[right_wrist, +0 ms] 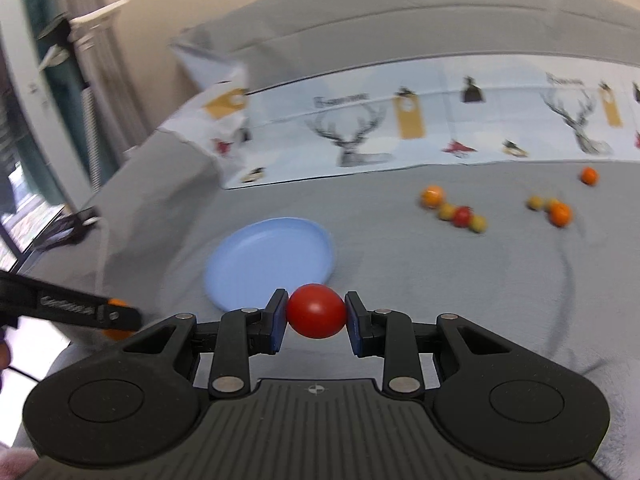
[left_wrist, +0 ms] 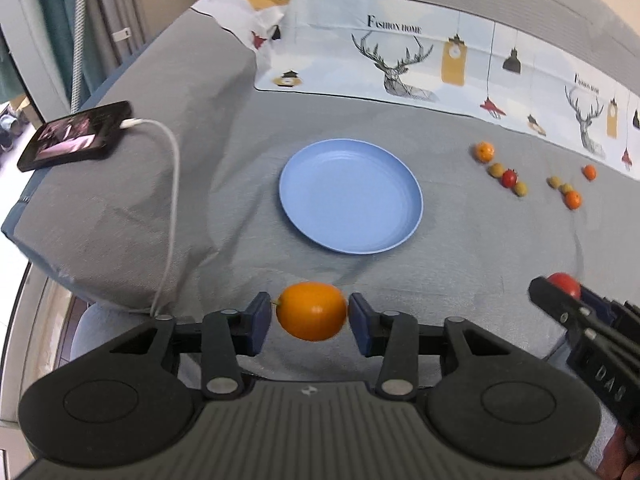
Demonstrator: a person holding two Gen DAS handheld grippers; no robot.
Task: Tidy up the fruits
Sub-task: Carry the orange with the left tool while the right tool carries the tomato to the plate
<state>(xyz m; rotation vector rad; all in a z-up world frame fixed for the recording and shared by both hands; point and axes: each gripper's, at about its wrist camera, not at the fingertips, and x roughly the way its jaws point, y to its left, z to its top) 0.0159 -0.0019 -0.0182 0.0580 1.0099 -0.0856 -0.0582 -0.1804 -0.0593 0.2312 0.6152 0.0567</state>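
Your left gripper [left_wrist: 311, 312] has its fingers clamped on an orange [left_wrist: 311, 311], held above the grey cloth [left_wrist: 440, 248] just short of the blue plate [left_wrist: 351, 196]. Your right gripper [right_wrist: 316, 317] is closed on a red tomato [right_wrist: 316, 311] near the plate's edge. More small fruits [left_wrist: 508, 178] lie scattered to the plate's right.

Plate [left_wrist: 351, 196] sits mid-frame on the bed cover [left_wrist: 440, 248]. Loose fruits [left_wrist: 508, 178] lie right of the plate in two clusters, well apart from it. Printed cloth [left_wrist: 400, 60] runs across behind both. Phone [left_wrist: 76, 134] rests on the pillow [left_wrist: 132, 208] at far left, cable [left_wrist: 172, 200] trailing toward the lower frame.
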